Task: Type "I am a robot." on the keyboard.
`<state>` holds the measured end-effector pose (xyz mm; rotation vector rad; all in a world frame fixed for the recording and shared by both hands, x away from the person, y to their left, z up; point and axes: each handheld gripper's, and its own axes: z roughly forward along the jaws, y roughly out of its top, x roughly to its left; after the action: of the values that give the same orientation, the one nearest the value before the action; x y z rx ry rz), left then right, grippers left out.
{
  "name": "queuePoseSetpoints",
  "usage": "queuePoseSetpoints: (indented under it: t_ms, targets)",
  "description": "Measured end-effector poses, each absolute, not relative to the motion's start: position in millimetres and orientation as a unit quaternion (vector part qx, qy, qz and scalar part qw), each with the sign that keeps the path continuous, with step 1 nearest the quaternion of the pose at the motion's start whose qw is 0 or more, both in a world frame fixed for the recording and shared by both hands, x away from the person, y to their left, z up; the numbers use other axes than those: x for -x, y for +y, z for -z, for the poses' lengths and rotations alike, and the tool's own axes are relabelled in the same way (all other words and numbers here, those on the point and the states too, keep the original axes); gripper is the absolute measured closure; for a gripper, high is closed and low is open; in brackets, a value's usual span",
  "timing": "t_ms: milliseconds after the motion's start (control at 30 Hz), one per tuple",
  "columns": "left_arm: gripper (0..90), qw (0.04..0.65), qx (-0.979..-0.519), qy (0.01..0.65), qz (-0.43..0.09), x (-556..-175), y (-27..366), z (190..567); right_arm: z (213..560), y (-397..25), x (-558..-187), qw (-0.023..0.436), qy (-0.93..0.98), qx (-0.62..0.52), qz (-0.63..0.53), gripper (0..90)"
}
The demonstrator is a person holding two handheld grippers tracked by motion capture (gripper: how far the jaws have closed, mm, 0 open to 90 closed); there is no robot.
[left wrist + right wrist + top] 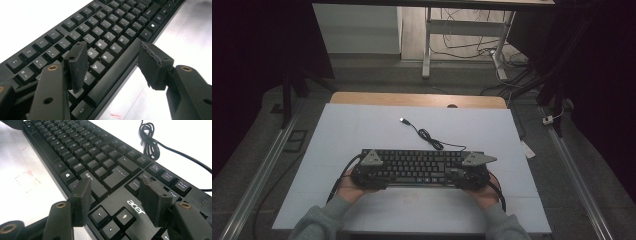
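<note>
A black Acer keyboard (419, 166) lies flat on the white table top (362, 130), towards its near edge. Its black cable (432, 140) runs back in a small coil to a loose USB plug (402, 120). My left gripper (373, 169) is at the keyboard's left end. There the left gripper (112, 57) stands open, one pad over the letter keys (100, 45) and the other past the front edge by the space bar (112, 75). My right gripper (466, 170) is at the right end. The right gripper (116, 190) hangs open above the arrow keys (110, 220) and the Acer logo (136, 206).
The white top has bare room behind and in front of the keyboard, with faint red marks (26, 178) near the front edge. A wooden strip (417, 99) borders the far side. Beyond it are desk legs (427, 45) and floor cables (472, 45). Metal rails (262, 170) run along both sides.
</note>
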<state>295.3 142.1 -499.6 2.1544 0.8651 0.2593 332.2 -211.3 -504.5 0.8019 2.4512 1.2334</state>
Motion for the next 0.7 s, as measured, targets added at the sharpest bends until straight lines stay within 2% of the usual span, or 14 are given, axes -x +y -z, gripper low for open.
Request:
queuePoseSetpoints:
  t_ms: [167,433,700]
  targets:
    - [45.7,0.388,-0.852,0.335,-0.103,-295,139,502,505,-211,-332,0.142,0.849,-0.278,-0.427,44.2]
    - [59.8,0.376,-0.863,0.324,-0.098,-294,135,507,505,-211,-332,0.142,0.849,-0.278,-0.425,44.2]
    - [79.4,0.36,-0.872,0.316,-0.097,-295,132,511,505,-211,-332,0.142,0.849,-0.278,-0.425,44.2]
